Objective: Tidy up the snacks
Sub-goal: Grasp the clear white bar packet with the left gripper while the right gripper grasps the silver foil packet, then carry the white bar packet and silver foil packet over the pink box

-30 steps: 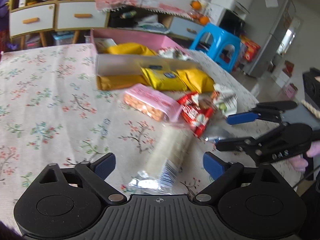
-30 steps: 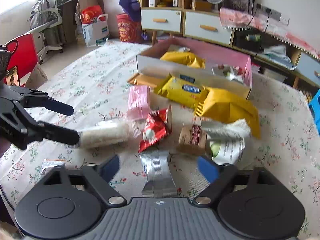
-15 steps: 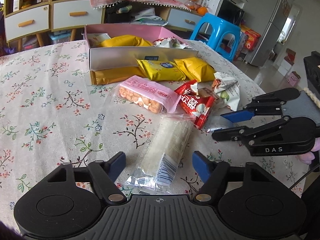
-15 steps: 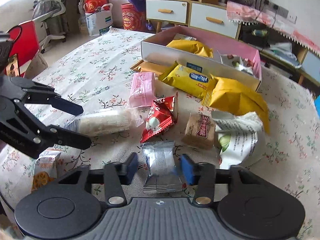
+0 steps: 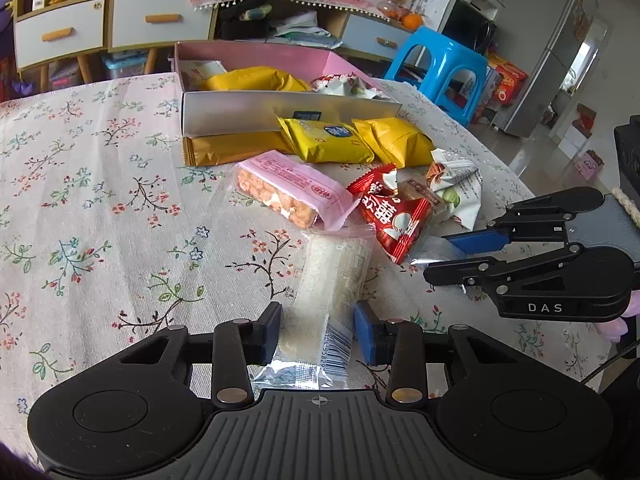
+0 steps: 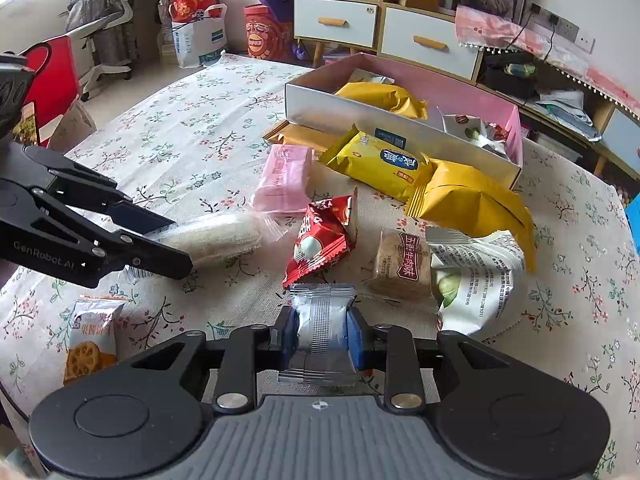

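Observation:
On the floral tablecloth, a clear-wrapped white rice-cracker packet [image 5: 336, 272] lies lengthwise between the fingers of my left gripper [image 5: 318, 334]. Its jaws are closing, and both blue pads touch the packet's sides. The right wrist view shows the same gripper [image 6: 176, 244] straddling the packet [image 6: 216, 236] at its near end. My right gripper [image 6: 322, 332] is shut on a small silver packet [image 6: 320, 308], squeezing its middle. In the left wrist view that gripper [image 5: 438, 258] stands to the right, with the silver packet [image 5: 434, 246] between its tips. An open pink box [image 5: 280, 110] with yellow packets inside stands behind.
Loose snacks lie between grippers and box: a pink packet [image 5: 288, 188], a red packet [image 5: 390, 216], yellow packets [image 5: 328, 144], a brown packet [image 6: 404, 264] and a white-green bag [image 6: 472, 280]. A lotus-chip packet [image 6: 90, 336] lies near left. A blue stool [image 5: 444, 64] stands beyond the table's right edge.
The left jaws narrowed from wide open until the pads reached the white packet's sides. The right jaws shut on the silver packet. Neither hand shifted.

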`<state>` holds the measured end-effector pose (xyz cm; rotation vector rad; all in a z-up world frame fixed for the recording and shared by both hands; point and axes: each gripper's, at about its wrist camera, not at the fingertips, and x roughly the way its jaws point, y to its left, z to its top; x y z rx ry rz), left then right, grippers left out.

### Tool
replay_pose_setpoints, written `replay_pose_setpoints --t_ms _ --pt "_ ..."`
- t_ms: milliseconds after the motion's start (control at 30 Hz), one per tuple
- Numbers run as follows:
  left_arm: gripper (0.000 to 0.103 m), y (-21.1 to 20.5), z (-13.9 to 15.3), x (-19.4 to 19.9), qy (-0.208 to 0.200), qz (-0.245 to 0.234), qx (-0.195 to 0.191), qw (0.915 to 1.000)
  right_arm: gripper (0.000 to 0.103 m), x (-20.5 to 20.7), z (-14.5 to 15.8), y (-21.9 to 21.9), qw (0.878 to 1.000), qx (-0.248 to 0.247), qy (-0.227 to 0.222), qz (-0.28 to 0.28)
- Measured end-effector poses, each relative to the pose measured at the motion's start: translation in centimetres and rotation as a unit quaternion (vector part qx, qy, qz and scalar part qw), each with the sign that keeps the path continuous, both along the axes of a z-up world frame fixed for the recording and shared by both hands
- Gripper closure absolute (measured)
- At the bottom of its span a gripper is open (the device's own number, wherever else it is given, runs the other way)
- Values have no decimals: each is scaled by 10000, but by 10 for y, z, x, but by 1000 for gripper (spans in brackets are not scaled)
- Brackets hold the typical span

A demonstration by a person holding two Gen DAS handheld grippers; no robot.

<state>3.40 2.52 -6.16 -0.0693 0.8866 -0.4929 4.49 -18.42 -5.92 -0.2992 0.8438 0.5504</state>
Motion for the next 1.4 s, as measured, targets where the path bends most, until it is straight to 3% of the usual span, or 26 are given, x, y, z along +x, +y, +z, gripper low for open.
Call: replay_pose_setpoints --t_ms 267,600,833,900,967,1167,1300,1367,1400 --pt "79 -1 9 -2 -61 -21 -39 10000 86 2 7 -2 9999 149 3 -75" --pt "81 0 20 -1 16 61 -171 9998 87 4 29 -4 9991 304 -279 -133" --pt "85 6 39 5 -150 185 -334 9992 87 10 41 -6 9979 392 -442 -275" --pt "103 8 44 9 -171 255 -409 9987 87 12 49 -6 9969 450 -561 -306" --pt "103 12 46 14 -157 346 -479 9981 87 16 56 -7 9958 521 -659 -363" --pt "103 12 35 29 344 304 -394 9982 87 32 65 -11 9930 762 -657 -625" --pt "89 2 24 29 627 102 -194 9978 87 37 62 -9 9936 864 -390 -620" --pt "69 -4 21 26 697 -24 -121 9975 87 37 57 -6 9948 813 -218 -566" --pt "64 -8 20 25 705 -74 -73 9975 87 36 55 -3 9956 769 -132 -521"
